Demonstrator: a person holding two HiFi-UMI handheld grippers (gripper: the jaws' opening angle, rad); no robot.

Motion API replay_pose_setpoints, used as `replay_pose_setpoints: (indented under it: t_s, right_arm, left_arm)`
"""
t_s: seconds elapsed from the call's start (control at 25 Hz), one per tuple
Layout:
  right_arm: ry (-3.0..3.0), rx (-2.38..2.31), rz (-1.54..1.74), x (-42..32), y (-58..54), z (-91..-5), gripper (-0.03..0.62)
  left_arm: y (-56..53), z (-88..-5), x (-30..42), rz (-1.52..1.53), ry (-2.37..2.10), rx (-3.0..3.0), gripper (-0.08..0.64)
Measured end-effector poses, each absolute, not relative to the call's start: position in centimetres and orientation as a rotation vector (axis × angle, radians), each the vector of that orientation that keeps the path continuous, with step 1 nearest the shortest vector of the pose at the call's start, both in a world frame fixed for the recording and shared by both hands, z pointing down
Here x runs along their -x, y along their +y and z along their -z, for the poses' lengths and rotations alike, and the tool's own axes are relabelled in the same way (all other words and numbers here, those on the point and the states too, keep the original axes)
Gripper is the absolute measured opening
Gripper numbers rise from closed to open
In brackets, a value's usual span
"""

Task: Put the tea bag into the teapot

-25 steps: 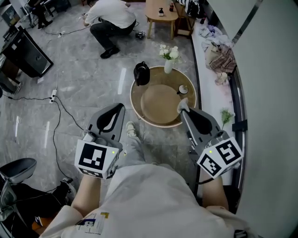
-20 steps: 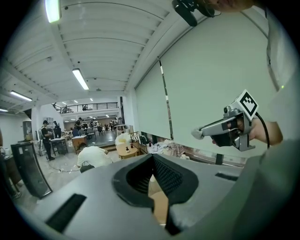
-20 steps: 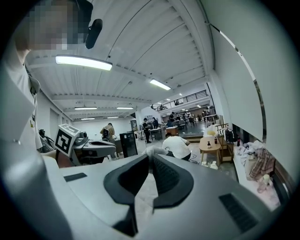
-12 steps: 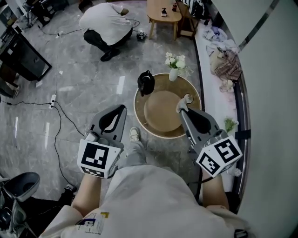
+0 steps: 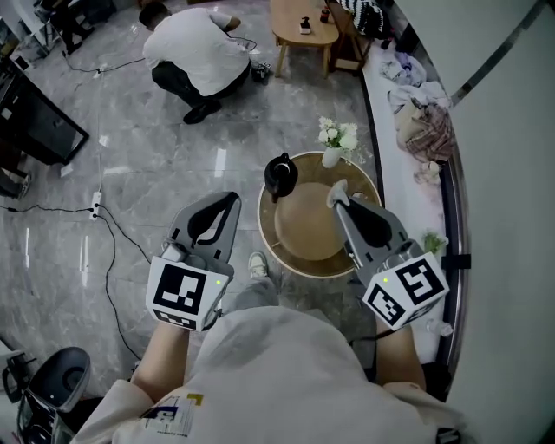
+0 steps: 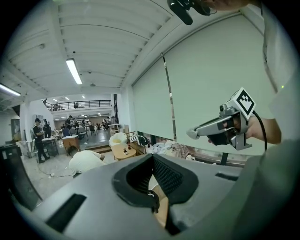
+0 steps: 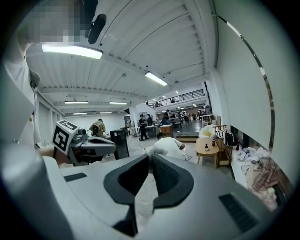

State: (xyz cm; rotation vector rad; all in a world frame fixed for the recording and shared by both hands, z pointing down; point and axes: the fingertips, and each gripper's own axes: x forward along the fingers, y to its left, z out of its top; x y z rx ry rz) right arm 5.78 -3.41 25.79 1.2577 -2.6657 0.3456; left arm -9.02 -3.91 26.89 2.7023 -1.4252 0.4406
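A black teapot stands at the far left rim of a round wooden table, low on the floor ahead. A white vase of flowers stands at the table's far edge. No tea bag can be made out in any view. My left gripper hangs shut and empty over the floor, left of the table. My right gripper is shut and empty too, its tip over the table's far right part. Each gripper view shows its own jaws closed together, left gripper and right gripper.
A person crouches on the grey floor beyond the table. A small wooden side table stands at the back. A window ledge with heaped clothes runs along the right. Cables trail on the left; a chair base shows at bottom left.
The round table with teapot and vase has slid nearer and to the right in the head view as the person moved forward. Both grippers keep the same shut pose.
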Motion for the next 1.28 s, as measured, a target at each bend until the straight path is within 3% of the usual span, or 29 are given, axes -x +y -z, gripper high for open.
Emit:
replay_pose_setpoints:
  t_s: [0.72, 1.28]
  right_arm:
    - [-2.555, -1.297, -0.403, 0.6, -15.5, -27.9, 0.028]
    - [-2.580, -1.092, -0.414, -0.9, -19.2, -29.4, 0.028]
  left_arm:
    - [-16.5, -29.9, 14.2, -0.379, -1.292, -2.722, 0.008]
    - [-18.6, -31.4, 11.5, -0.492, -1.323, -2.652, 0.008]
